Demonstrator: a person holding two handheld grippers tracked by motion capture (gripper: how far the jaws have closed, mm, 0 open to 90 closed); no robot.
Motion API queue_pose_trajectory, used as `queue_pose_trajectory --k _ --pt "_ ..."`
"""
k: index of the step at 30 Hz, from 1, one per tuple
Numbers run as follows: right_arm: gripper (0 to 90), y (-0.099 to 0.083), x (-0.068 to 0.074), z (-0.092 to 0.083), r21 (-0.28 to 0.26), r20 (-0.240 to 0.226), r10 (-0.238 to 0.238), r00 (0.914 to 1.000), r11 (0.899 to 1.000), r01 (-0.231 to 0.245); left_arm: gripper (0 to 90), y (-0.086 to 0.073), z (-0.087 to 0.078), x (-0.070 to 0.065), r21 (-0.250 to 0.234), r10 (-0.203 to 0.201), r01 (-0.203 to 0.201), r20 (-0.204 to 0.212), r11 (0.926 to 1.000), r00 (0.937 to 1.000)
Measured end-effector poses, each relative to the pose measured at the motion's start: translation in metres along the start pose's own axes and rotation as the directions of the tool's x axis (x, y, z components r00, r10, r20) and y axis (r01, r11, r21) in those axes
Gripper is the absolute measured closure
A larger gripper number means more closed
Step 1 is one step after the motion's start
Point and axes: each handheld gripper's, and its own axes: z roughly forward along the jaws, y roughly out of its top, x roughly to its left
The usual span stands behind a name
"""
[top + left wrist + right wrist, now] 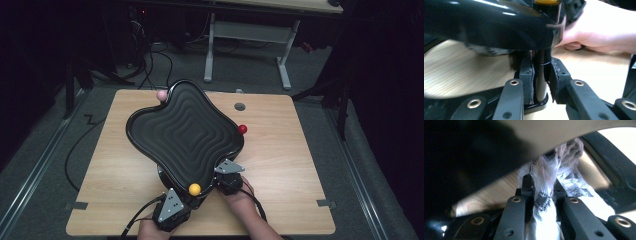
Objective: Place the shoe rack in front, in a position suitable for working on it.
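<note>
A black wavy tray (185,132) with ribbed rings stands tilted over the wooden table (290,165), with pink (161,95), red (242,129) and yellow (194,189) balls at its corners. My left gripper (190,201) sits at the tray's near corner. In the left gripper view it (541,75) is shut on a black upright post (541,87) under the yellow ball (547,2). My right gripper (223,176) reaches under the tray's near right edge. There it (544,187) is shut on a white patterned cloth (566,165) beneath the tray's dark underside (461,157).
A small round hole (240,106) marks the table's far right part. Beyond the far edge stand white desk legs (285,65) and loose cables (150,65) on the grey floor. The other hand (594,32) is close to the right of the post.
</note>
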Motion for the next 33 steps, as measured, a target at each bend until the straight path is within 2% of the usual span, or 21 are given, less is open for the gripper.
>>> queue_pose_trajectory --k 4,9,16,21,29,33 --pt "79.0 -0.003 0.0 -0.003 -0.005 -0.006 0.012 0.9999 1.0 -0.012 74.4 -0.002 -0.004 0.013 -0.002 -0.031 0.031 -0.044 0.9995 0.9985" --pt "79.0 -0.006 0.002 -0.008 -0.01 0.001 0.014 0.9999 1.0 -0.014 74.5 -0.003 -0.004 0.029 -0.007 -0.066 0.066 -0.108 0.9978 0.992" --pt "78.9 -0.009 0.002 -0.013 -0.018 0.023 0.016 0.9996 1.0 -0.016 74.4 -0.002 0.001 0.044 -0.016 -0.089 0.088 -0.15 0.996 0.9846" --pt "78.8 -0.011 0.001 -0.015 -0.02 0.035 0.028 0.999 0.999 -0.027 74.2 -0.001 0.004 0.049 -0.017 -0.089 0.088 -0.159 0.996 0.9833" --pt "78.0 -0.011 0.003 -0.018 -0.024 0.057 0.027 0.998 0.999 -0.026 72.7 0.001 0.004 0.047 -0.001 -0.068 0.069 -0.166 0.9976 0.9837" --pt "77.6 -0.01 0.006 -0.024 -0.039 0.047 0.027 0.9986 0.999 -0.025 68.7 0.001 0.0 0.046 0.002 -0.051 0.052 -0.165 0.9987 0.985"
